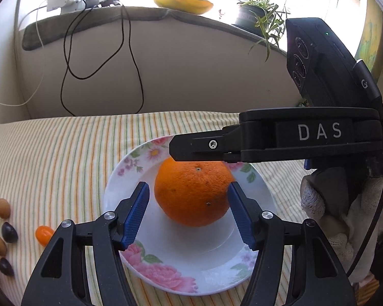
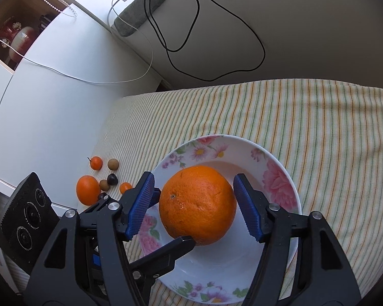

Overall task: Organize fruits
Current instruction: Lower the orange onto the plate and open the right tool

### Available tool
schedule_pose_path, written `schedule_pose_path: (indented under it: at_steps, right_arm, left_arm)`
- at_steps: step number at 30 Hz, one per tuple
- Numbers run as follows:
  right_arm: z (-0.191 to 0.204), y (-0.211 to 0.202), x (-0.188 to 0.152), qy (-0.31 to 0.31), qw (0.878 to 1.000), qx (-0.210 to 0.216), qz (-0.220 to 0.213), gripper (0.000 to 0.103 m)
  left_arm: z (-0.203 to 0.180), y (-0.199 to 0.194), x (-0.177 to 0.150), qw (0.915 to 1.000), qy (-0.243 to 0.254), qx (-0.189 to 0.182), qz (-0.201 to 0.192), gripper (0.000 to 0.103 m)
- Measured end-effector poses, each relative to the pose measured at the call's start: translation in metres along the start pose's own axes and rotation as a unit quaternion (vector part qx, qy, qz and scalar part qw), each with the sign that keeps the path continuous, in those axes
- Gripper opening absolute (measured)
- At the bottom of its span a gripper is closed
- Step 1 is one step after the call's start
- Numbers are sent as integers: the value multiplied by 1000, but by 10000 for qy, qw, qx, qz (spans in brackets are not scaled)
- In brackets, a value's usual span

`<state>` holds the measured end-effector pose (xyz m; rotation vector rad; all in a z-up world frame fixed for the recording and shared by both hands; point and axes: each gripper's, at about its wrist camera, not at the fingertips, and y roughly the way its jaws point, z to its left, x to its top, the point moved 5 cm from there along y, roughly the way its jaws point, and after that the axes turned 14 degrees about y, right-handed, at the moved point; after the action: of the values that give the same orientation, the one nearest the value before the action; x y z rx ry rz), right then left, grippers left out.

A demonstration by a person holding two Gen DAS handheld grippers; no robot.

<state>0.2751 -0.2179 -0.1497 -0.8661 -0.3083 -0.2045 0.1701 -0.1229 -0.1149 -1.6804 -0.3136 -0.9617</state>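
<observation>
A large orange (image 1: 193, 191) (image 2: 198, 204) sits in a white floral plate (image 1: 166, 278) (image 2: 280, 178) on the striped cloth. My left gripper (image 1: 189, 209) is open, its blue pads on either side of the orange, apart from it. My right gripper (image 2: 194, 206) is open too, its pads flanking the same orange from another side. The right gripper's finger (image 1: 199, 148) reaches over the orange in the left wrist view. The left gripper's finger (image 2: 171, 252) touches the orange's near side in the right wrist view.
Small fruits lie on the cloth left of the plate: a mandarin (image 2: 88, 190), small orange ones (image 2: 96, 163) (image 1: 44, 234), brown ones (image 1: 3, 207) and dark ones (image 1: 9, 232). A white cabinet (image 2: 51, 102) stands at left. Cables (image 1: 99, 58) hang from the windowsill.
</observation>
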Motion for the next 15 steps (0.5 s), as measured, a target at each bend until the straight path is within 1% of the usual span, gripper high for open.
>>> schedule_pose_path:
  at_steps: [2, 4, 6, 15]
  right_arm:
    - [4, -2, -2, -167, 9997, -146, -122, 72]
    - [6, -4, -4, -225, 9994, -180, -165, 74]
    - [6, -6, -6, -259, 9992, -218, -222, 77]
    - [14, -18, -17, -400, 9979, -292, -416, 78]
  left_arm:
    - [-1, -5, -3, 10000, -10, -2, 6, 64]
    - [0, -7, -7, 10000, -24, 22, 22, 64]
    - [0, -11, -10, 10000, -23, 78, 21, 64]
    - [8, -29, -19, 9999, -88, 72, -46, 64]
